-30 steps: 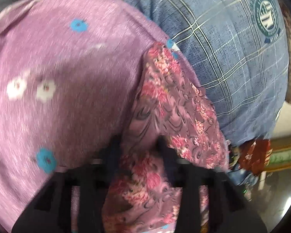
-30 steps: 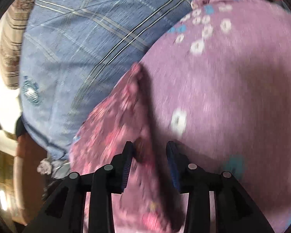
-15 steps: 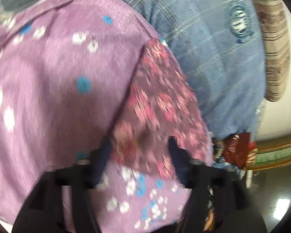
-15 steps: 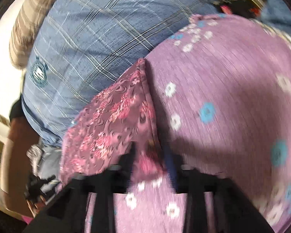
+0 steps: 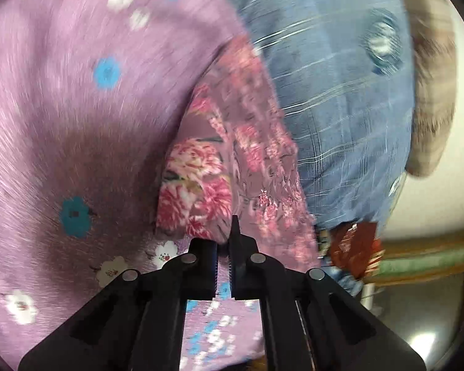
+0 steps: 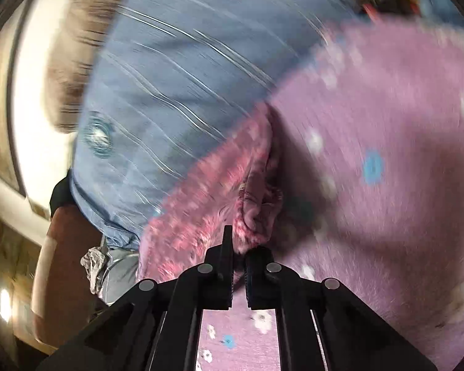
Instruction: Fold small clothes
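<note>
both jaws, apart a second ago, now clamp the pink floral garment [image 5: 232, 160] at frame centre: left gripper [image 5: 224, 247], right gripper [image 6: 238, 253], over purple sheet [image 5: 77, 108]; fold can begin.

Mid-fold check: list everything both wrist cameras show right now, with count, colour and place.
floral garment: one, pink and red flowers on mauve, centre of both views, edges pinched in both grippers
purple sheet: one, lilac with white and blue flowers, under and beside the garment
blue checked shirt: one, blue with pale lines and a round badge, worn by the person behind the garment
striped cloth: one, beige-brown, at the view's edge beside the shirt; blurred
red item: one, dark red, below the shirt hem; too blurred to name
left gripper: one, black, jaws closed on the garment's lower edge
right gripper: one, black, jaws closed on a bunched garment edge
</note>
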Available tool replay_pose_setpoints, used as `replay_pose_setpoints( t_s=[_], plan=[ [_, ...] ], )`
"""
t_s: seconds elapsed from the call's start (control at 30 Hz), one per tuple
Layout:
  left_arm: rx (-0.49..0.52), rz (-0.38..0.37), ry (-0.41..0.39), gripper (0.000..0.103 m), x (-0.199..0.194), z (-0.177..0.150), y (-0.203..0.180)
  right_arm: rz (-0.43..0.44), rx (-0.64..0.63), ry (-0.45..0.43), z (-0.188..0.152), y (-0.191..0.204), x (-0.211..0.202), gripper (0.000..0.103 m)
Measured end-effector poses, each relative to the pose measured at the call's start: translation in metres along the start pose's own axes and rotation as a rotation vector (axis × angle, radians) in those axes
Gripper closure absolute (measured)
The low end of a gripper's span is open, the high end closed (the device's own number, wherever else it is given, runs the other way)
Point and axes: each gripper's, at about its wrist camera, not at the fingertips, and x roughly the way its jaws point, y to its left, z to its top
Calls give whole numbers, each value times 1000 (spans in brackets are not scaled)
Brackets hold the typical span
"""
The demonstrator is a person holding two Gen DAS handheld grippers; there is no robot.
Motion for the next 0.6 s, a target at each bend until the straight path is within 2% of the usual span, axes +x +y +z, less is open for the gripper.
replay_pose_setpoints(
  t_s=[0.1,0.2,0.27,0.33,0.4,0.43,0.5,0.57,0.6],
  plan=[
    [-33,17,17,100,5,-2,14,-16,-19,-7,-1,2,-9,99],
    [-129,51,71,100,18,-5,46,-101,16,49,-14,-23,8,99],
    [-148,10,84,100,14,-8,56,-141,67,104,-26,-45,21,98],
    [-112,-5,77,99,1,-11,53,-125,100,99,-30,-51,16,97],
    [-36,-34,54,97,-17,-12,41,-141,98,63,-24,-46,3,90],
    [-11,-51,47,94,-22,-10,36,-134,91,32,-18,-41,-5,89],
    [34,-49,19,71,-31,-2,24,-131,80,-23,-9,-34,-17,85],
    [63,-7,-5,59,-30,10,12,-115,75,-53,8,-26,-21,79],
    [81,29,-6,57,-25,20,5,-107,81,-56,15,-25,-19,78]
  ],
)
